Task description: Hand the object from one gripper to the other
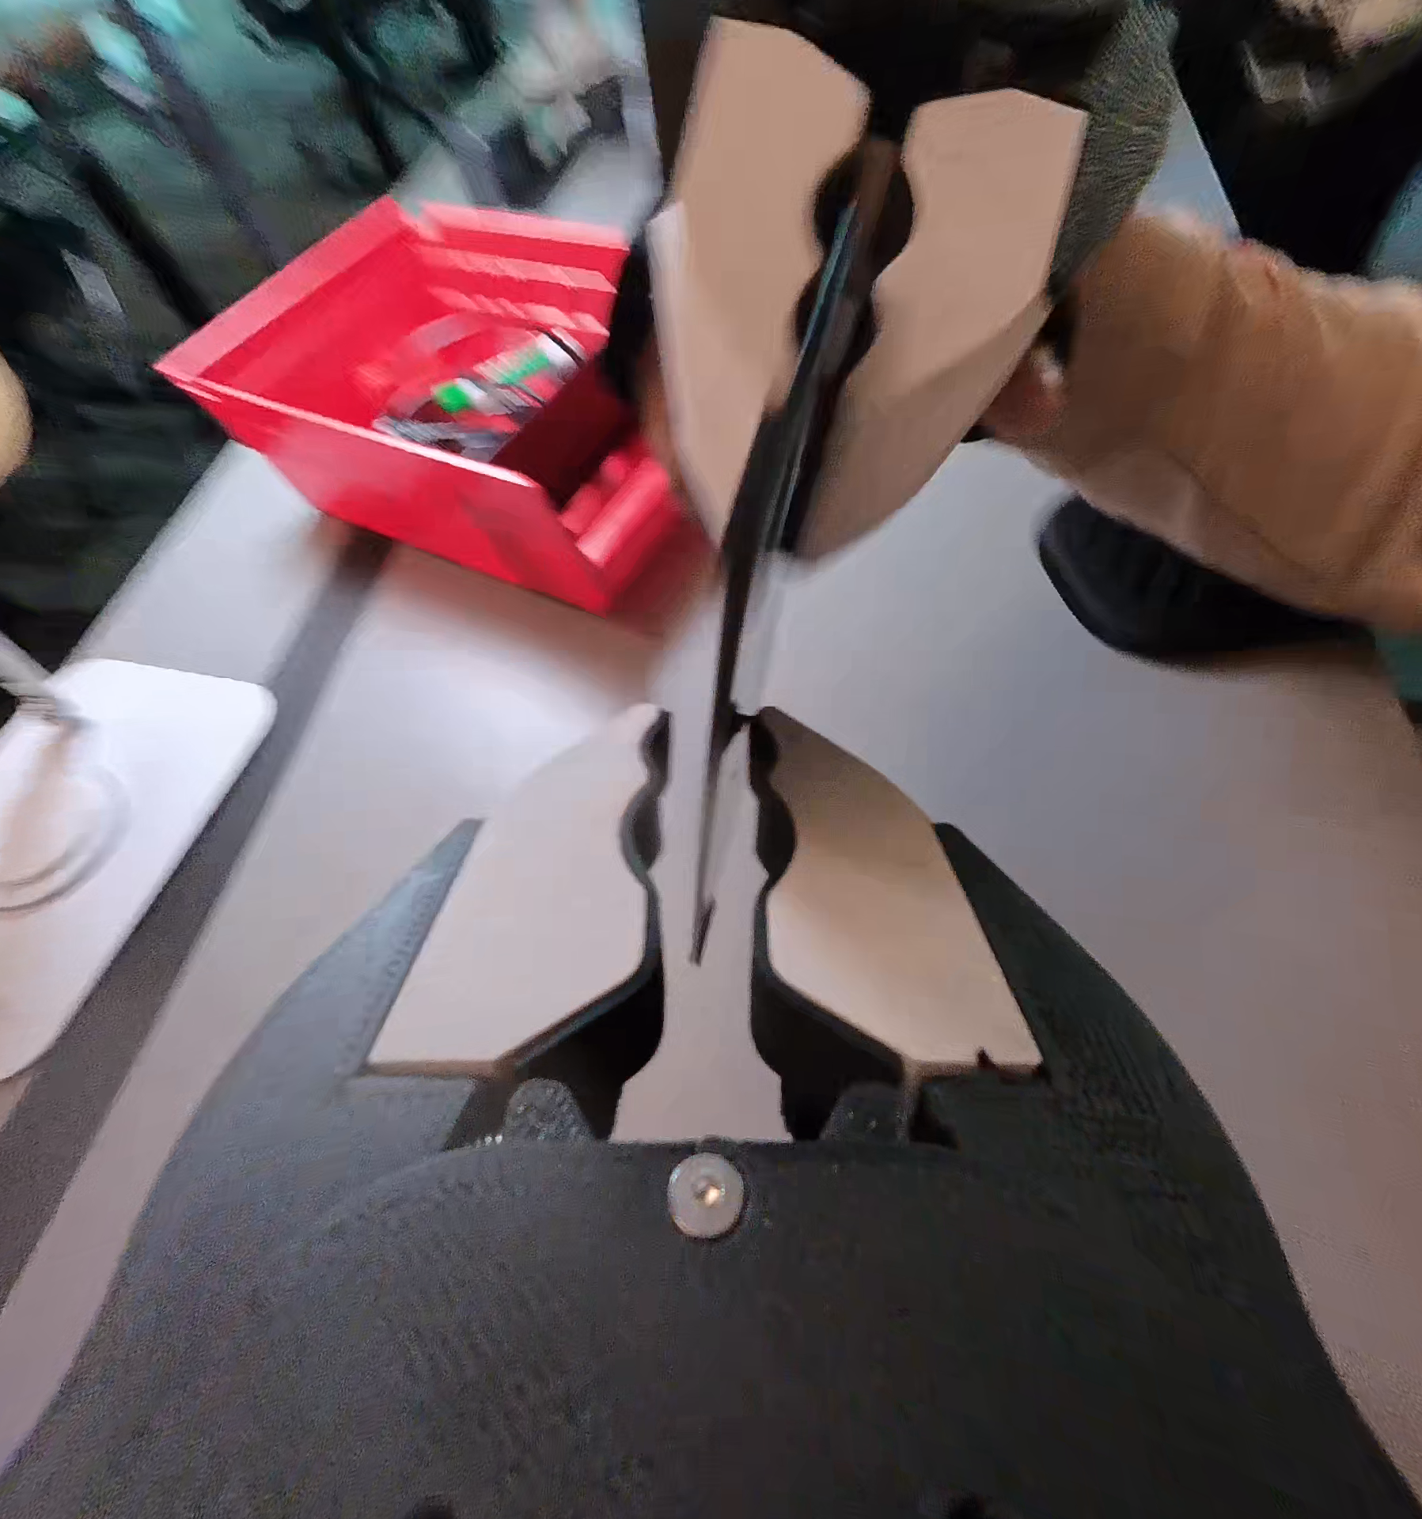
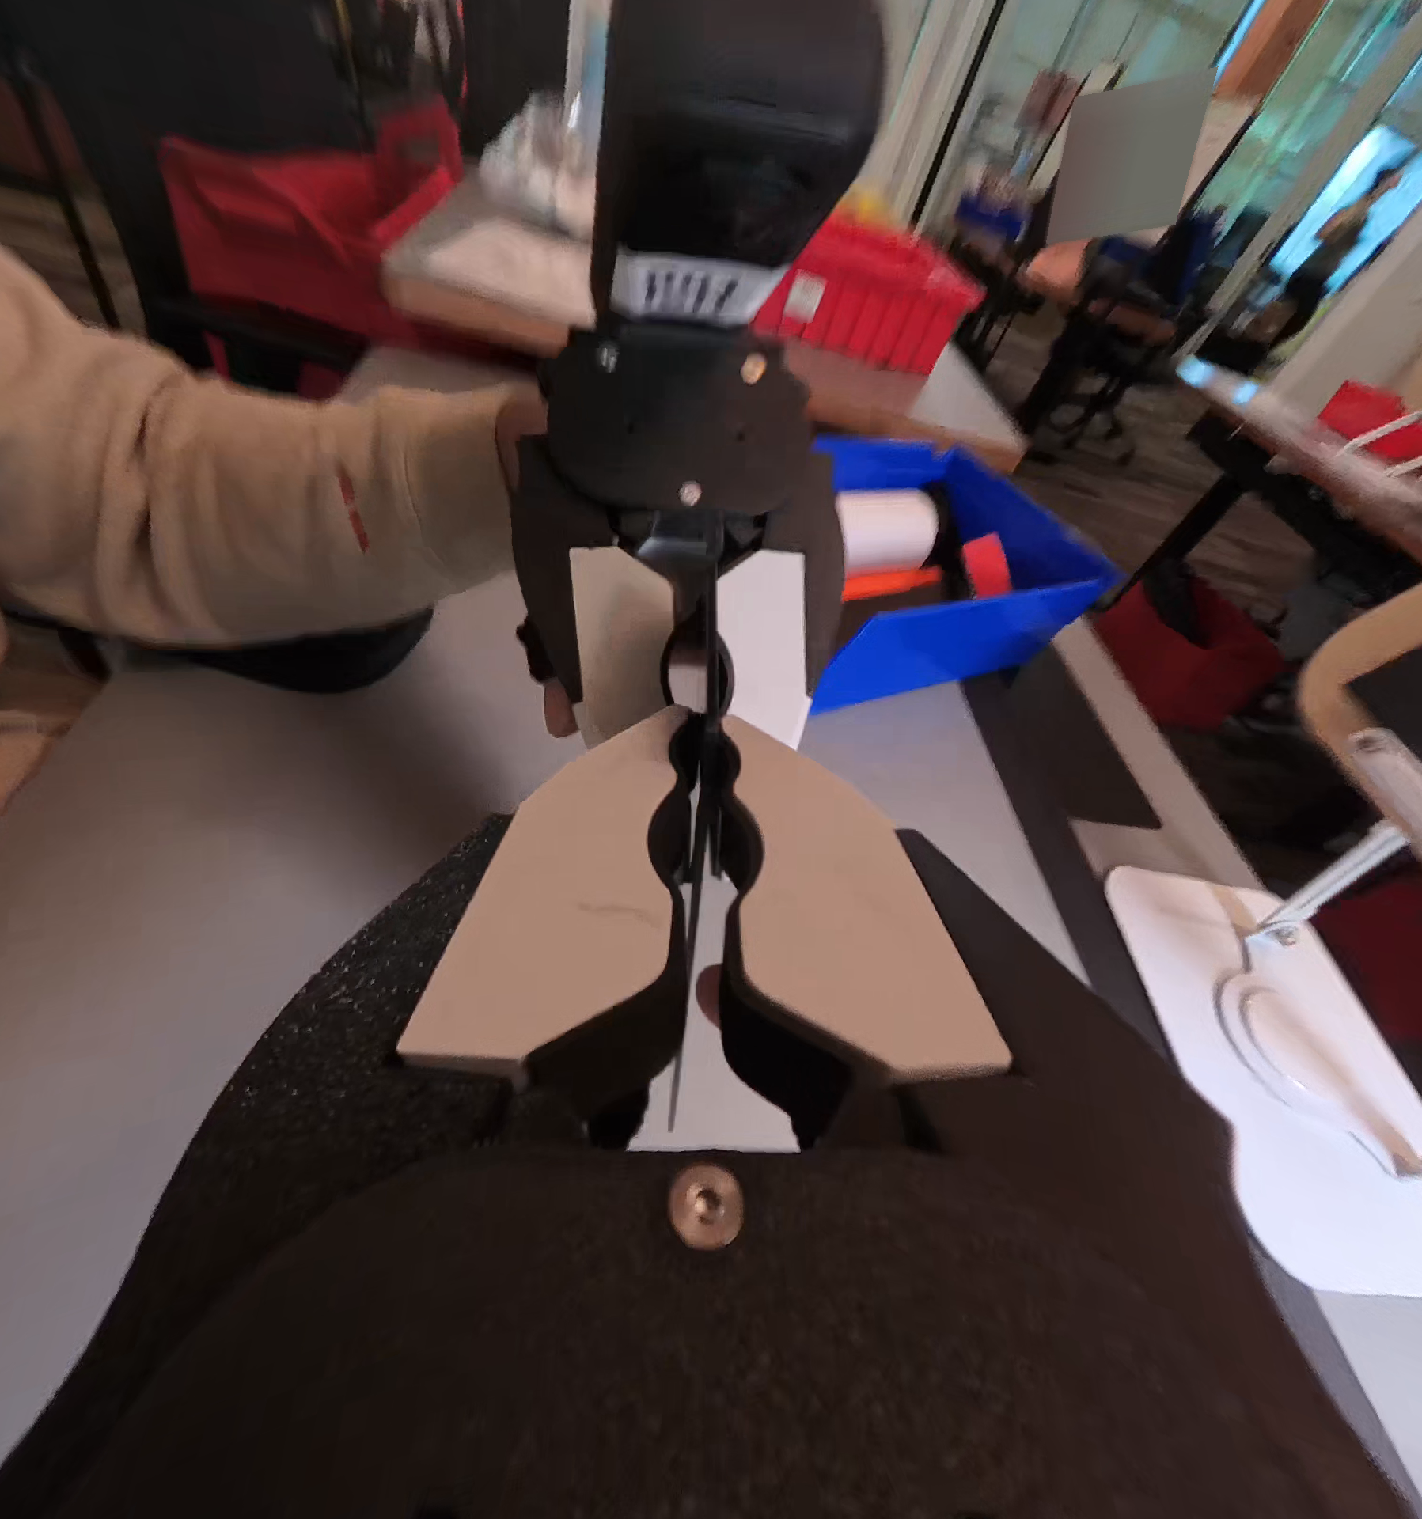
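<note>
Black and tan, the left gripper (image 1: 703, 830) sits close to its camera with its fingers a little apart — a thin black flat object (image 1: 761, 526) hangs in the gap, and I cannot tell if the fingers touch it. Its long side runs straight from one gripper to the other, seen edge-on. The right gripper (image 2: 703, 810) is squeezed tight on the other end. Both are held above the grey desk (image 1: 1102, 822). A red bin (image 1: 345, 460) sits behind, and a blue bin (image 2: 995, 625) too.
</note>
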`<action>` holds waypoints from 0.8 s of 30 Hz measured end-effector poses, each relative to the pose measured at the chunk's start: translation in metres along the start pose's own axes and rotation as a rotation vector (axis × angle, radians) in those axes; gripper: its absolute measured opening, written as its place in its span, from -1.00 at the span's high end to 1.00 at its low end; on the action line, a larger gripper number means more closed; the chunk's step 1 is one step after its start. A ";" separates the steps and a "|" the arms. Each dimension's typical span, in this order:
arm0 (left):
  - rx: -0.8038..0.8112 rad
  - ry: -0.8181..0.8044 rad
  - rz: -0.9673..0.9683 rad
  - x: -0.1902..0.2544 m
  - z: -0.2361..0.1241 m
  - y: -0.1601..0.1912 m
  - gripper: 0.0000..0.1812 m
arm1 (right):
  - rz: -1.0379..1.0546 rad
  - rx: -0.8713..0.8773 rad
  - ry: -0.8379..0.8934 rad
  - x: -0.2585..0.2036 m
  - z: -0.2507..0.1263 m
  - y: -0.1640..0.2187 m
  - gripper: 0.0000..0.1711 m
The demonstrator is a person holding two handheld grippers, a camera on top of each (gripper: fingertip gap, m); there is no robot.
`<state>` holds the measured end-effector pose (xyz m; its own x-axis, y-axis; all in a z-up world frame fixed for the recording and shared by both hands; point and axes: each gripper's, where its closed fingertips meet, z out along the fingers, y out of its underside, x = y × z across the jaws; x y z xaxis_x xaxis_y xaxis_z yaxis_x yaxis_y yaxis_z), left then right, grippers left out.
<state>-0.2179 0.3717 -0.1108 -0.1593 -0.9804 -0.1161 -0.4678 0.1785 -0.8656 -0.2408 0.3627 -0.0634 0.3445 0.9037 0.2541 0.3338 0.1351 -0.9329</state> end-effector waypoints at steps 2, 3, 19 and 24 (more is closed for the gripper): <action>0.130 -0.084 -0.026 -0.019 -0.015 -0.015 0.75 | 0.050 0.203 0.053 0.016 -0.028 -0.027 0.98; 0.171 -0.093 -0.038 -0.023 -0.022 -0.018 0.75 | 0.084 0.320 0.082 0.025 -0.046 -0.040 0.98; 0.803 0.428 -0.761 -0.039 -0.078 -0.074 0.41 | -0.954 -0.022 0.875 0.056 -0.044 -0.039 0.99; 0.669 0.266 -0.790 -0.050 -0.053 -0.056 0.51 | -1.160 -0.240 0.967 0.071 -0.016 0.003 0.99</action>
<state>-0.2297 0.4152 -0.0309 -0.2425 -0.7338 0.6346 0.0379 -0.6608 -0.7496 -0.2018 0.4206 -0.0445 0.1923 -0.2664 0.9445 0.9112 0.4059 -0.0710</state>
